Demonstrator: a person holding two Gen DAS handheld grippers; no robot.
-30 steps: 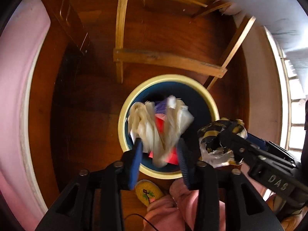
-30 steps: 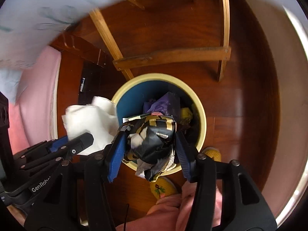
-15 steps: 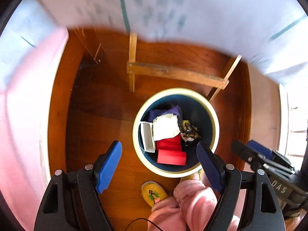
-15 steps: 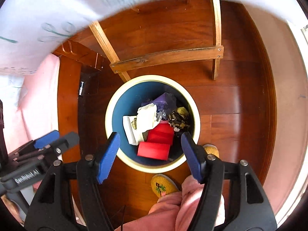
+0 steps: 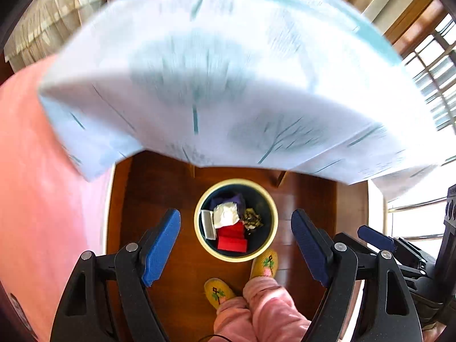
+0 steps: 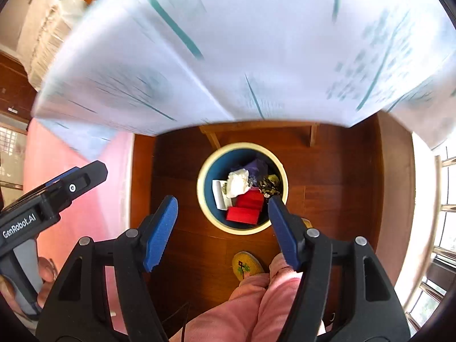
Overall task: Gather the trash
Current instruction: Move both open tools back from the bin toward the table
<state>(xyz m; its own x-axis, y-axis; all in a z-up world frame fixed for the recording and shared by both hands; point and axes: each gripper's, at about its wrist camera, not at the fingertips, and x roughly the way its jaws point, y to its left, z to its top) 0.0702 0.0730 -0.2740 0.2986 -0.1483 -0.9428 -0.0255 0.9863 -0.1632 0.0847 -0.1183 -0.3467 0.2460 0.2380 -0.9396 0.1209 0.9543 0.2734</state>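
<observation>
Both the left gripper (image 5: 236, 252) and the right gripper (image 6: 222, 229) have their jaws spread wide and hold nothing. The trash (image 5: 226, 217) lies inside the round bin (image 5: 199, 236) on the floor below.

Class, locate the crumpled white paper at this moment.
In both wrist views the crumpled white paper lies inside the bin on the floor, above the red boxes, left of the dark wrapper.

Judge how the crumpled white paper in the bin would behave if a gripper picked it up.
The crumpled white paper looks light and soft, so it would probably squash rather than resist. Lying loose atop other trash in the bin, it should lift freely, though a thin fold might tear.
</observation>
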